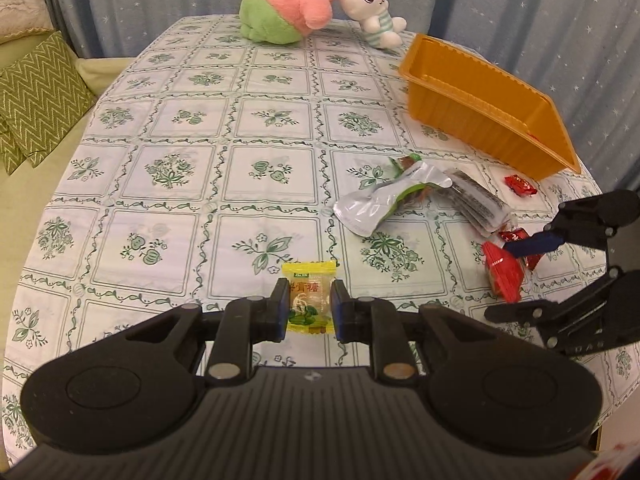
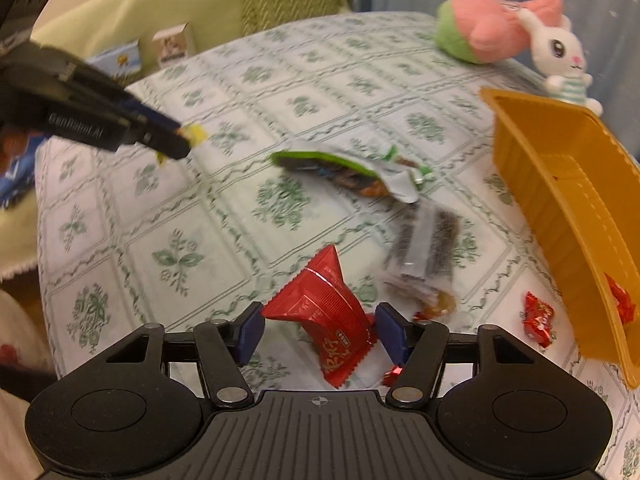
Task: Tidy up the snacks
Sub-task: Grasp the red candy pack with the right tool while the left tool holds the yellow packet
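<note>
My left gripper (image 1: 310,304) is shut on a yellow candy packet (image 1: 309,300) above the near table; it shows in the right wrist view (image 2: 182,140) at upper left with the yellow packet (image 2: 196,133). My right gripper (image 2: 320,330) is open around a red snack packet (image 2: 328,316), pads apart from it; in the left wrist view the right gripper (image 1: 516,276) is beside the red packet (image 1: 502,274). An orange tray (image 1: 480,108) (image 2: 560,200) lies tilted at right with a red candy (image 2: 622,304) inside. A silver-green pouch (image 1: 384,196) (image 2: 352,172) and a clear dark-snack packet (image 1: 476,200) (image 2: 424,248) lie mid-table.
Small red candies (image 1: 520,186) (image 2: 538,318) lie by the tray. A pink-green plush (image 1: 284,8) and a white rabbit plush (image 1: 372,4) sit at the table's far edge. Green zigzag cushions (image 1: 36,96) on a sofa at left. Small boxes (image 2: 172,44) beyond the table edge.
</note>
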A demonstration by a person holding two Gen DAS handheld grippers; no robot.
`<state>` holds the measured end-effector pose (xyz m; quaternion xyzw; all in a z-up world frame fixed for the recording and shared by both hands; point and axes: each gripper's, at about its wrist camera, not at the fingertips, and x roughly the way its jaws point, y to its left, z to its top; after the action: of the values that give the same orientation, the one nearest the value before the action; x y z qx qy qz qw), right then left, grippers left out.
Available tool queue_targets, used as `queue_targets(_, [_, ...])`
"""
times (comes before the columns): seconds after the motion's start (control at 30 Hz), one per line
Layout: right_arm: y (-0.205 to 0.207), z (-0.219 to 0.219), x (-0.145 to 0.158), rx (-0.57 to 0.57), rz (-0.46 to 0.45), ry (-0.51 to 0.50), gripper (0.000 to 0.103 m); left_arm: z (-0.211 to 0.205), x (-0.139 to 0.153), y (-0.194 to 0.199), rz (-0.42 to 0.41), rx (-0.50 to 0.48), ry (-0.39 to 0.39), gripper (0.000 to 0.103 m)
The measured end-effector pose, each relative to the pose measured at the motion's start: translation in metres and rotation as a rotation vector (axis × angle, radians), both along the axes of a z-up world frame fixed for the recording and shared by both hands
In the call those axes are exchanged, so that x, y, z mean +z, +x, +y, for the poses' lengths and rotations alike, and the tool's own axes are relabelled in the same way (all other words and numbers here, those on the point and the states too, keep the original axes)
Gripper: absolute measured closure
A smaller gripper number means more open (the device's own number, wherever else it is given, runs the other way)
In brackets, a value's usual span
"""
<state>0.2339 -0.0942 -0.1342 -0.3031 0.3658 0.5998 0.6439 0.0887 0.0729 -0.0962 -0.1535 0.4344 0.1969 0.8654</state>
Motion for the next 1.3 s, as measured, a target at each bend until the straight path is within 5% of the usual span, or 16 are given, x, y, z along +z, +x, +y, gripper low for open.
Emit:
queue_targets(0.3, [-0.024, 0.020, 0.016, -0.077, 0.074, 0.077, 0.041, 0.005, 0.003, -0.008, -0.008, 0.003, 0.003, 0.084])
queue_targets(0.73, [-0.029, 0.026, 0.004, 0.045, -0.058, 0.002, 0.041, 0.017, 0.006, -0.023, -0.013, 0.009, -0.006, 0.084])
queue_targets(0.8, [-0.032, 0.029, 0.000, 0.056, -0.062, -0.013, 0.044, 0.018, 0.006, -0.024, -0.015, 0.011, -0.005, 0.084])
queue_targets(0.87, [-0.033, 0.031, -0.003, 0.055, -0.052, -0.031, 0.060, 0.020, 0.007, -0.024, -0.016, 0.013, -0.004, 0.084])
queue_targets(1.3, [0.006, 0.009, 0.020, -0.299, 0.153, 0.125, 0.071, 0.011, 0.019, 0.010, -0.049, -0.064, -0.005, 0.084])
